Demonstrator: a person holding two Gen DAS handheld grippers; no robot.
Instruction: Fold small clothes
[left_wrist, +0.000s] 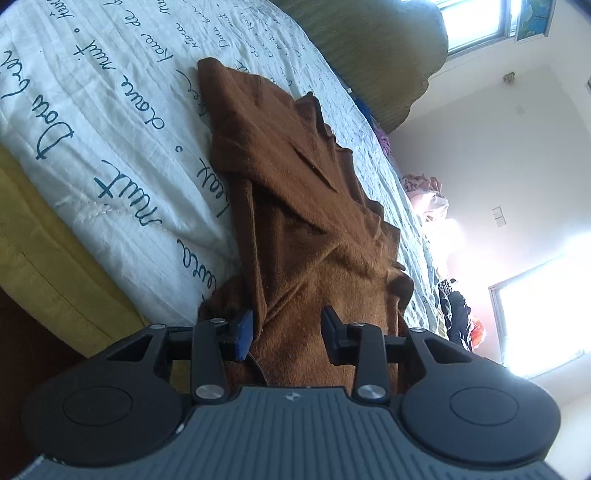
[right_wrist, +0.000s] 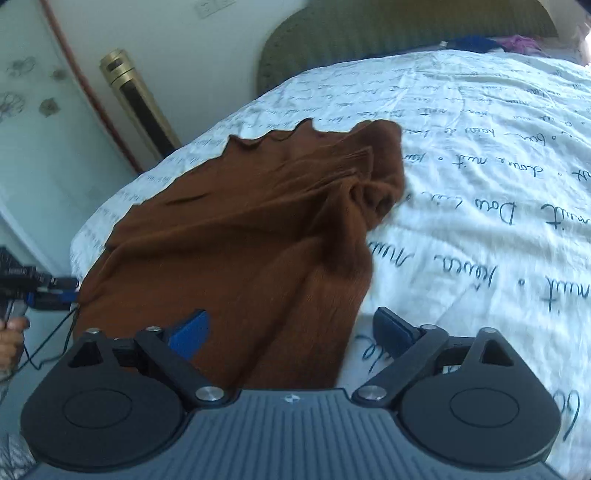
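Left gripper (left_wrist: 286, 334): jaws apart, pads clear of the cloth, brown garment (left_wrist: 295, 206) lying between and beneath them. Brown garment (right_wrist: 240, 236): rumpled, partly folded, spread on the white script-printed bedspread (right_wrist: 480, 166) near the bed's edge, one scalloped hem toward the green headboard (right_wrist: 369, 33). Right gripper (right_wrist: 291, 332): jaws apart, straddling the garment's near edge, nothing clamped.

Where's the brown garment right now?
In both wrist views, the brown garment lies crumpled on the script-printed white bedspread, near the bed's edge, directly before both open grippers.
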